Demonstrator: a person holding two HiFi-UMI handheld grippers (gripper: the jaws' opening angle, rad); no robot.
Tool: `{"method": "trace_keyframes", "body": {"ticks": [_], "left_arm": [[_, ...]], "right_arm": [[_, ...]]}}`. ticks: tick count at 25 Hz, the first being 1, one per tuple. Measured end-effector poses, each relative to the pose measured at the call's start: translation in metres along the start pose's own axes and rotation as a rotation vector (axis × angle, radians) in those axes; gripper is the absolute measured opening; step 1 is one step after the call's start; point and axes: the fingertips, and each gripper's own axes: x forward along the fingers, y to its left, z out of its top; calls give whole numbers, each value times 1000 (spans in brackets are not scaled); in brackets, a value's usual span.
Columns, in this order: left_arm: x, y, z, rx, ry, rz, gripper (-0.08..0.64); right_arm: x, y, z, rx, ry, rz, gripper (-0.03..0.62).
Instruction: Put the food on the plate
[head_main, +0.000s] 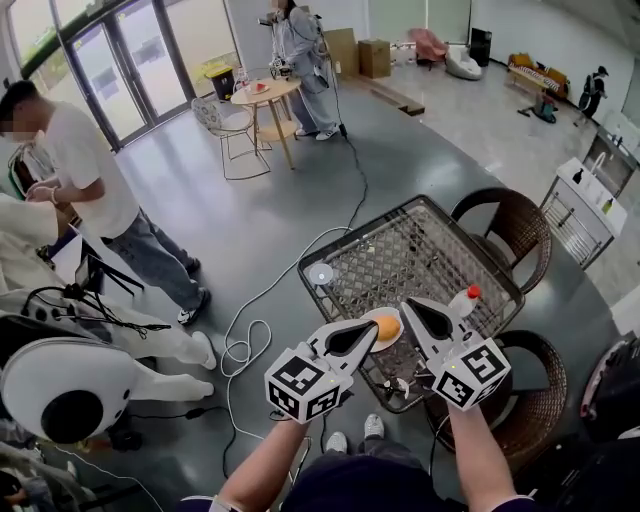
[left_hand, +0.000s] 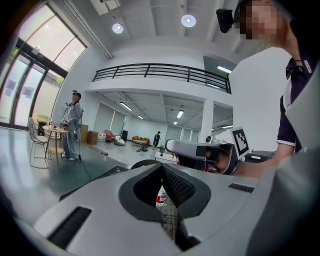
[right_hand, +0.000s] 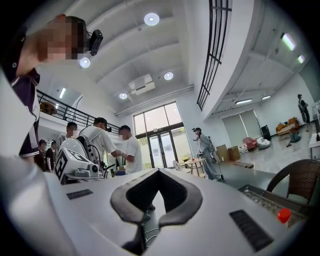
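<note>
An orange round piece of food (head_main: 389, 326) lies on a small white plate (head_main: 372, 317) at the near edge of a metal mesh table (head_main: 420, 250). My left gripper (head_main: 372, 331) is shut and empty, its tip over the plate's near left rim. Just right of the plate is my right gripper (head_main: 412, 307), also shut and empty. A white bottle with a red cap (head_main: 464, 298) stands beside it. In the left gripper view the shut jaws (left_hand: 162, 167) frame the bottle (left_hand: 160, 197). The right gripper view shows its own shut jaws (right_hand: 158, 171) and the red cap (right_hand: 283, 215).
A small white disc (head_main: 321, 273) lies at the table's left corner. Wicker chairs (head_main: 511, 226) (head_main: 535, 400) stand at the far right and near right. A white cable (head_main: 262, 300) runs over the floor. People stand at the left (head_main: 90, 180) and by a far round table (head_main: 264, 93).
</note>
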Motion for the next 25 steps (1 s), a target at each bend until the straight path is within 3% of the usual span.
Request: {"method": "trace_keyframes", "body": {"ticks": [17,25], "left_arm": [[-4,-27,0,31,-8,-15,8],[-4,-16,8,29,-6,-21,8]], "right_arm": [[-25,4,0,-36,-6,-20,5],[-8,2,4,-31,7,-18,5]]}}
